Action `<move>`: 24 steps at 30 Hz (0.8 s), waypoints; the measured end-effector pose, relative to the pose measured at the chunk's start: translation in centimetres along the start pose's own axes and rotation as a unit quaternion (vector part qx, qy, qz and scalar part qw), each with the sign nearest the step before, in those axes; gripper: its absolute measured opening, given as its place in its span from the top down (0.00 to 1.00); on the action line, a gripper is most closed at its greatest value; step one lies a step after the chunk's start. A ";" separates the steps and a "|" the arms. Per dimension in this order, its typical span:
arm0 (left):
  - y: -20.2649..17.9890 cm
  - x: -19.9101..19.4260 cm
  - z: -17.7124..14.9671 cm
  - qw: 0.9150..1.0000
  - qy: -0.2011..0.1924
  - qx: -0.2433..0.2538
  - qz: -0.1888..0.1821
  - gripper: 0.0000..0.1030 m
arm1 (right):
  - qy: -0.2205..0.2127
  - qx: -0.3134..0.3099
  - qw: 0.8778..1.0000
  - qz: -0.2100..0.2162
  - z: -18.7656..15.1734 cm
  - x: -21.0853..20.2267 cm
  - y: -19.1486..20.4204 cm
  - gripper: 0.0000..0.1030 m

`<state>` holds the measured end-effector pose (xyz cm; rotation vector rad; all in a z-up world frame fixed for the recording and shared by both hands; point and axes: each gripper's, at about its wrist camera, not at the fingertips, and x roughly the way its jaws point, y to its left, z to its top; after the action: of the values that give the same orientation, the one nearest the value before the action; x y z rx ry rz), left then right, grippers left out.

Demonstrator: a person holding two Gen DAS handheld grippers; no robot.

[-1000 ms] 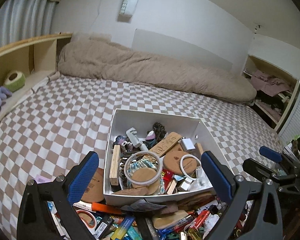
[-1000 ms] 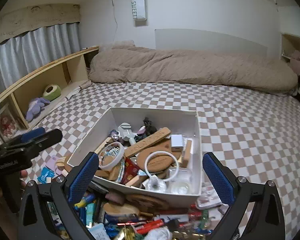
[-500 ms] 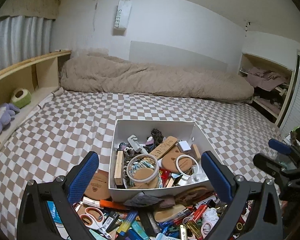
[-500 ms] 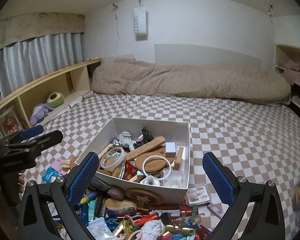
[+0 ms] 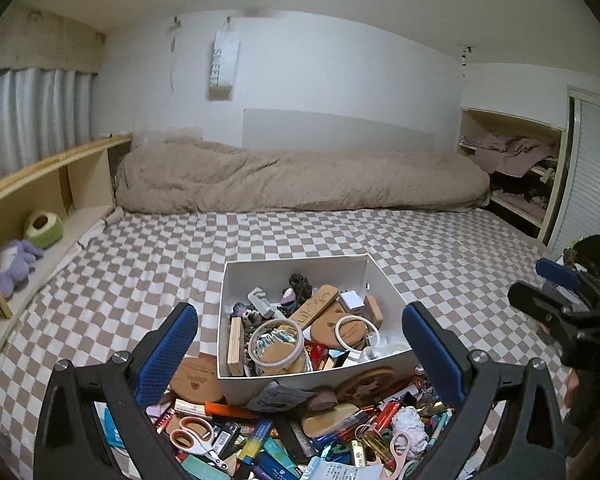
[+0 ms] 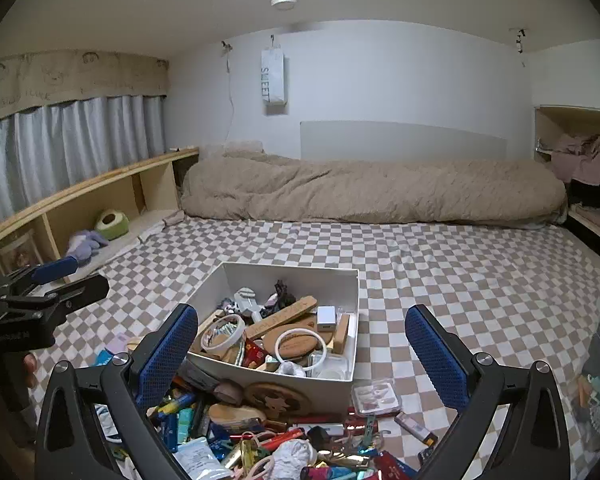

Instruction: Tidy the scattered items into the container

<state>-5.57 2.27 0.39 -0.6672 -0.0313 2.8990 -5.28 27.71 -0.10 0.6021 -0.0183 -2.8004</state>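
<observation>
white container (image 5: 236, 280) | brown-and-white checkered bedsheet (image 5: 300, 236) | beige duvet (image 5: 300, 184) | blue gripper pads (image 5: 168, 344) on black frames | orange-handled scissors (image 5: 192, 436) | grey curtains (image 6: 68, 140) | purple plush toy (image 5: 16, 260)

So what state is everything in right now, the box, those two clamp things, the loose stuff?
White rectangular cardboard box: open-topped, upright, heaped nearly full.
Left gripper: open, empty.
Right gripper: open, empty.
Orange-handled scissors: closed, lying outside the box.
Clear plastic case: shut, beside the box.
</observation>
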 end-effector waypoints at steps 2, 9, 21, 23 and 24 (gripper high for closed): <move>-0.3 -0.5 0.0 1.000 -0.006 0.005 -0.002 0.00 | -0.004 0.002 1.000 0.000 0.0 -0.4 -0.2 0.00; -0.8 -1.8 0.3 1.000 -0.019 0.005 -0.014 0.00 | -0.016 -0.003 1.000 -0.003 -0.1 -1.9 -0.5 0.00; -1.6 -3.2 0.1 0.999 -0.029 0.021 -0.004 0.00 | -0.038 -0.003 0.999 0.010 0.0 -3.6 -0.7 0.00; -1.7 -3.5 0.1 0.999 -0.031 0.024 -0.001 0.00 | -0.038 -0.002 0.999 0.010 0.0 -3.7 -0.7 0.00; -1.8 -3.6 0.1 0.999 -0.033 0.025 0.000 0.00 | -0.039 -0.003 0.999 0.010 0.0 -3.7 -0.7 0.00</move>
<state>-2.15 3.43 2.09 -0.5632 0.0325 2.9100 -2.26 29.41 1.33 0.4893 -0.0327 -2.8010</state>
